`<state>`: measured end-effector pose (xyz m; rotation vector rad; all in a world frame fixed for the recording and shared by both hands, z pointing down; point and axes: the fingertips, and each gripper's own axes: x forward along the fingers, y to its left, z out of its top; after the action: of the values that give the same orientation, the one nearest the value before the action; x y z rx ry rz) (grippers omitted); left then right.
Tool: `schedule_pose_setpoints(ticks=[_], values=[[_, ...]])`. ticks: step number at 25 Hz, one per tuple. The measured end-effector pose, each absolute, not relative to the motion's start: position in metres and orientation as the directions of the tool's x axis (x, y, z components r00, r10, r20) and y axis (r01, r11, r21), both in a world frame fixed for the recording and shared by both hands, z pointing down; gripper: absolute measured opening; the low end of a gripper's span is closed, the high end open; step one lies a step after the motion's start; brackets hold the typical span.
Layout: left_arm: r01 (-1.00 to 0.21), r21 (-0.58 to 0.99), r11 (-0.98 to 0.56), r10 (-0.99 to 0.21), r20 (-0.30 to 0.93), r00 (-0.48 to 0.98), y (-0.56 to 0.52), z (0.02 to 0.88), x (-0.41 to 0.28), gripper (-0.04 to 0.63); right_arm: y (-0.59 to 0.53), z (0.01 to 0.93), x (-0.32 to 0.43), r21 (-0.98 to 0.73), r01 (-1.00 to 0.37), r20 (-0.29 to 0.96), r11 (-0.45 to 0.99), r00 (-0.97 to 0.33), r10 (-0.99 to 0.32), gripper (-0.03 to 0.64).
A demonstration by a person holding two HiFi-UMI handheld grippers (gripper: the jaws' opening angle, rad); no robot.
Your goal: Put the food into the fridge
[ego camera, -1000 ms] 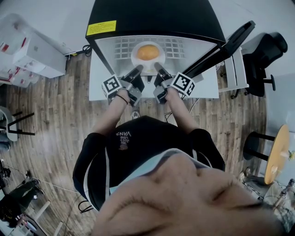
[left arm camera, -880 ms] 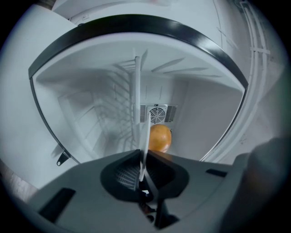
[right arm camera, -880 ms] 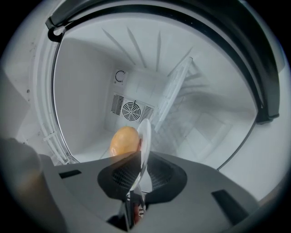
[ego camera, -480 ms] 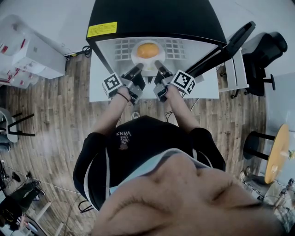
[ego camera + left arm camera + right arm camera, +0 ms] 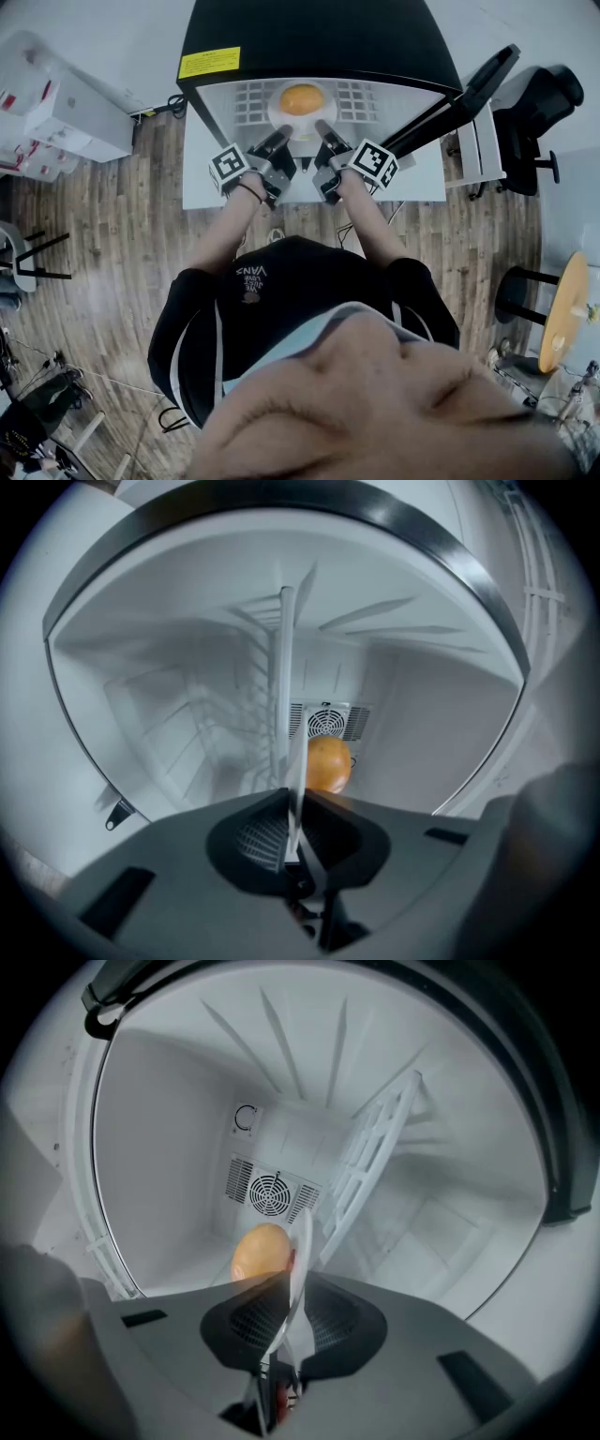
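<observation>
L tongs [image 5: 283,133] + R tongs [image 5: 322,128] clamp plate [image 5: 302,126] rim; orange [image 5: 302,98] betw. them.

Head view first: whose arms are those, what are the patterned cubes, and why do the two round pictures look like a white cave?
There is no robot: a person holds two two-jaw grippers, and the cubes are part of those. The head view comes from a camera on the person's head, looking down. The left gripper and the right gripper are each shut on the rim of a round white plate carrying an orange fruit, inside an open black-topped fridge. The round pictures come from cameras riding on each gripper, looking along its jaws into the fridge's white interior; the plate shows edge-on there.
</observation>
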<state>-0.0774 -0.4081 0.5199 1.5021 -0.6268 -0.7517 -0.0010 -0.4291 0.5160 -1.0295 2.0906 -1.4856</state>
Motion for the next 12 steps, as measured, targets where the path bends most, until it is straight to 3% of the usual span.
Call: schedule_pose_setpoints(ticks=[12], values=[[0.07,0.993,-0.093,-0.768,-0.116,0.63,-0.4146,0.5161,-0.0784,0.028,-0.4309,0.5135,-0.0018,-0.924,-0.334,0.089,0.187,-0.662,-0.744,0.061]])
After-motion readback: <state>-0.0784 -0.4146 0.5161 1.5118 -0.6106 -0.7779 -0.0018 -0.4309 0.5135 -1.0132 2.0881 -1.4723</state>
